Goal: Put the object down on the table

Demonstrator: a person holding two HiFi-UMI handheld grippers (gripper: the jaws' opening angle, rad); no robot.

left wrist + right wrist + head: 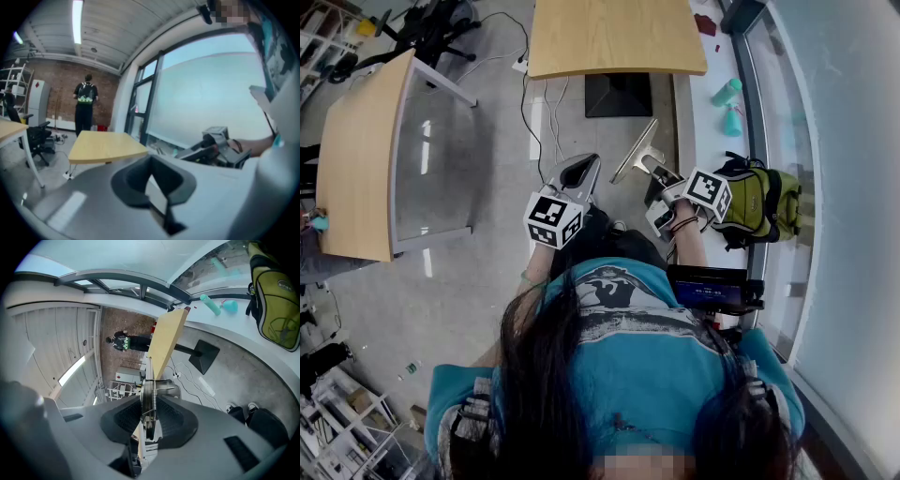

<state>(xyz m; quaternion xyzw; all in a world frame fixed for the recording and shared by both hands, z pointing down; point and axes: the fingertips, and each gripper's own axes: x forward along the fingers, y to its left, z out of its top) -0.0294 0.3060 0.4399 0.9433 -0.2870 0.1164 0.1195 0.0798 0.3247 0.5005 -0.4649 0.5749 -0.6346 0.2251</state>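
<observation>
Two tables border the open floor (487, 141): a yellow table (619, 37) ahead and a second table (356, 150) at the left. The right gripper (147, 423) is held out over the floor beside the window ledge (703, 84). Its jaws are clamped on a thin metal object (149, 385) (a spring runs along it), which is in the air short of the yellow table's near edge. The left gripper (154, 187) is alongside, jaws closed on nothing. A green backpack (761, 202) occupies the ledge.

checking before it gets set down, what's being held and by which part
The right hand-held gripper pinches a sprung metal tool by its thin edge beside the spring; the left hand-held gripper holds nothing.
</observation>
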